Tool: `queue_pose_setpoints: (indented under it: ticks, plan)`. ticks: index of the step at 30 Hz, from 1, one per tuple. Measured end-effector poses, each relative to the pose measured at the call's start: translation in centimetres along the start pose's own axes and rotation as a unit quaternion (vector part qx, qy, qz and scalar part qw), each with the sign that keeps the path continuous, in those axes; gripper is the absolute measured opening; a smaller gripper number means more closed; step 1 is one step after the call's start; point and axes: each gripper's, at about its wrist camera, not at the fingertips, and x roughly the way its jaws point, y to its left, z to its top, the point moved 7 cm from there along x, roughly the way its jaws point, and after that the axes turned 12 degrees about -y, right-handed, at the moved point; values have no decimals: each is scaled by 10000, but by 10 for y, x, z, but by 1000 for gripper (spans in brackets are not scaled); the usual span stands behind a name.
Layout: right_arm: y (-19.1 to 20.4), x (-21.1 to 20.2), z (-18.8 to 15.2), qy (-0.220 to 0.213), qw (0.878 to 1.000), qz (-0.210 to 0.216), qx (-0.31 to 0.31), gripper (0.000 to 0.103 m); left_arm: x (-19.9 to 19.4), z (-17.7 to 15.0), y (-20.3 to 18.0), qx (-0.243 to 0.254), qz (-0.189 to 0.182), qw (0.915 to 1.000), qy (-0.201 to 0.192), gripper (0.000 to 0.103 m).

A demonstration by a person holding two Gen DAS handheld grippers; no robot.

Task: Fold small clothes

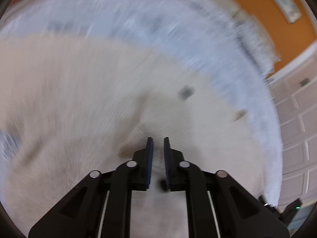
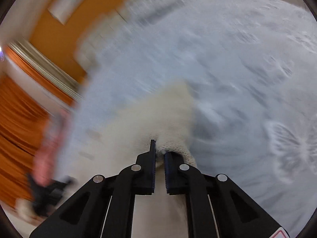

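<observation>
A cream knitted garment (image 1: pixel 89 91) lies spread over a pale blue bedspread (image 1: pixel 138 19); the picture is blurred. My left gripper (image 1: pixel 158 138) points down at it, its jaws nearly together with a thin fold of the cream cloth between the pads. In the right wrist view, my right gripper (image 2: pixel 160 146) is shut on an edge of the same cream garment (image 2: pixel 164 115), whose knit bunches over the right finger. At the lower left of that view, a hand (image 2: pixel 45 158) holds the other black gripper (image 2: pixel 47 190).
The bedspread (image 2: pixel 247 69) fills the right of the right wrist view, with embroidered patterns. An orange wall (image 1: pixel 267 19) with a framed picture (image 1: pixel 281 0) is behind the bed. White panelled doors (image 1: pixel 297 119) stand at the right. An orange curtain (image 2: pixel 15 119) hangs at the left.
</observation>
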Motion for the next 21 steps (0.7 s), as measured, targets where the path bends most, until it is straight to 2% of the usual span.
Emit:
queue_pose_setpoints:
  ticks: [2,5,7,8,9,11,13,14,15,16,18,19,20,21]
  plan:
    - [6,-8,7,-136,9998,159,24,6,-8,3,5,-284,-217,9992,-182,4]
    - [25,-31,9,-308,9985,210,-389,10,-24,8,5,-538,-347,9977,-222,7]
    - [25,-38,4,-434,9969,48,-650,12,-29,11,7,-748,-458,9958,-261,31]
    - [24,-45,2,-504,9961,14,-717,15,-28,11,11,-909,-379,9949,-235,57]
    - [28,-49,2,-602,9950,-37,-796,15,-20,8,14,-1036,-281,9941,-128,73]
    - [36,-55,6,-697,9931,-46,-937,15,-1,2,15,-1104,-222,9935,141,70]
    - [47,-56,6,-722,9906,-68,-1164,15,-2,7,9,-961,-104,9953,18,54]
    - [51,-56,7,-742,9894,-76,-1249,15,-5,9,2,-905,-303,9954,7,20]
    - [57,-53,12,-782,9874,-56,-1372,15,-6,10,-6,-875,-601,9943,89,8]
    - [62,-53,14,-796,9868,-24,-1408,15,-14,15,-10,-885,-724,9934,-7,8]
    - [62,-45,20,-813,9854,28,-1496,14,-26,26,-14,-681,-722,9946,-309,8]
    - [59,-39,19,-765,9850,-59,-1544,14,-28,28,-12,-614,-691,9950,-369,8]
    - [44,-19,12,-487,9842,-361,-1663,13,-25,28,-7,-570,-592,9960,-363,8]
    - [30,-4,5,-188,9832,-661,-1693,0,-17,24,1,-574,-442,9971,-220,8]
